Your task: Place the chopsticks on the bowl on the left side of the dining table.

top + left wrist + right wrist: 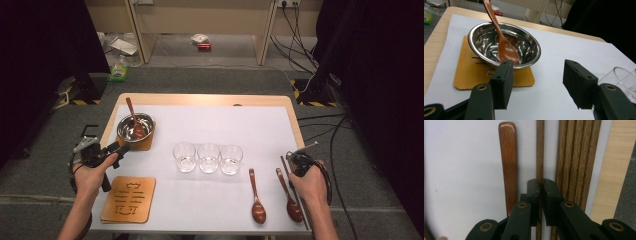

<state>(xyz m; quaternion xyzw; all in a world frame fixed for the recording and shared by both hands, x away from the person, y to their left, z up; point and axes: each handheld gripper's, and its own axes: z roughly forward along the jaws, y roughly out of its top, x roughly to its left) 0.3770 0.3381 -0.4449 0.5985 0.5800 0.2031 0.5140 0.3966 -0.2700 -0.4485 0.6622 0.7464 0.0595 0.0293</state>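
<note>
Where the right gripper rests near the table's right edge, its two black jaws have closed on a single dark wooden chopstick, which runs straight up between the pads and on past them across the white sheet; the pads press it from both sides, with almost no gap left. Just beside it, on one side, lies the flat handle of a wooden spoon, and on the other a bundle of further chopsticks lying side by side, apart from the jaws. In the high view this grip is too small to make out under the right hand, but that view places the sticks along the right rim of the table, with two brown spoons next to them and three empty glasses in a row at the middle. The left gripper has its jaws wide apart and holds nothing; ahead of them stands a steel bowl on a wooden coaster, a spoon leaning inside it
</note>
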